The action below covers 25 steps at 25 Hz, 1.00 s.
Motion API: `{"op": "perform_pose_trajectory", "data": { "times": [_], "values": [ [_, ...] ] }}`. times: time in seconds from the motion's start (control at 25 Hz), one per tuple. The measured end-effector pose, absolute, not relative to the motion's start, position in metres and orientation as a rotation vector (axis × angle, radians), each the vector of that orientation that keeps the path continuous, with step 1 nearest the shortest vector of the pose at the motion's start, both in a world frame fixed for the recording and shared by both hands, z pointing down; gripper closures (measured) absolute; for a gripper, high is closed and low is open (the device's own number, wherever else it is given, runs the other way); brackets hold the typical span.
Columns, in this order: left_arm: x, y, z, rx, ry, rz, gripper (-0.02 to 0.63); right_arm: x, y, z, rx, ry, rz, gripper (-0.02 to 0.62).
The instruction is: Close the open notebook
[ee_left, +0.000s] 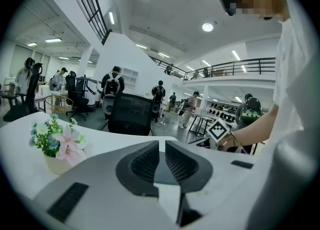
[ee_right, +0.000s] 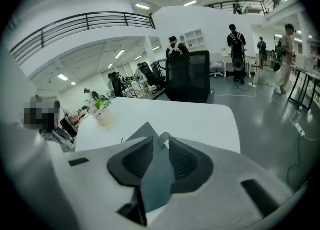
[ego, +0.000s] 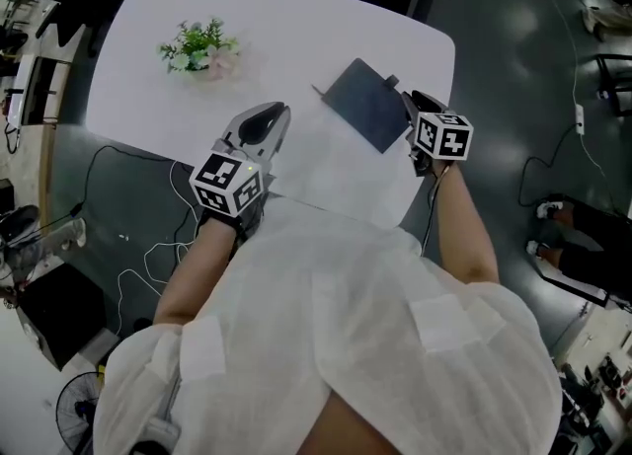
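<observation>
Right gripper view: notebook (ee_right: 155,181) cover is seen loose between the parted jaws of the right gripper (ee_right: 161,143), standing up off the table (ee_right: 200,119) at its right side; it should be tipped over and pressed flat, with the left gripper (ee_left: 161,160), jaws nearly together and empty, kept clear

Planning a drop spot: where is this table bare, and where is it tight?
Bare: mid table, between flower pot and notebook; the far strip behind both. Tight: the near right, where the right gripper straddles the notebook cover, left gripper nearby.
</observation>
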<state>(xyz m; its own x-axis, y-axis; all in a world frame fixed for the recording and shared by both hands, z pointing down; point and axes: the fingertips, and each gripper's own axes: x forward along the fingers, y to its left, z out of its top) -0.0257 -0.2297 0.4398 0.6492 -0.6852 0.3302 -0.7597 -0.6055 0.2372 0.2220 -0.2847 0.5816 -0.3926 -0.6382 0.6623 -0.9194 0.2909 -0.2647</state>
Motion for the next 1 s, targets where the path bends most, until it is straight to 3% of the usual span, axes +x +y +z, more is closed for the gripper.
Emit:
{"op": "perform_pose_trajectory", "data": {
  "times": [0.48,1.0],
  "values": [
    [-0.051,-0.226,0.456,2.440,-1.192,0.379,0.572,0.209,-0.313,0.640,1.419,-1.942,1.340,0.480],
    [-0.052,-0.248,0.458,2.465,-1.159,0.363,0.572,0.199,-0.318,0.625,1.401,-2.009,1.264,0.494]
  ]
}}
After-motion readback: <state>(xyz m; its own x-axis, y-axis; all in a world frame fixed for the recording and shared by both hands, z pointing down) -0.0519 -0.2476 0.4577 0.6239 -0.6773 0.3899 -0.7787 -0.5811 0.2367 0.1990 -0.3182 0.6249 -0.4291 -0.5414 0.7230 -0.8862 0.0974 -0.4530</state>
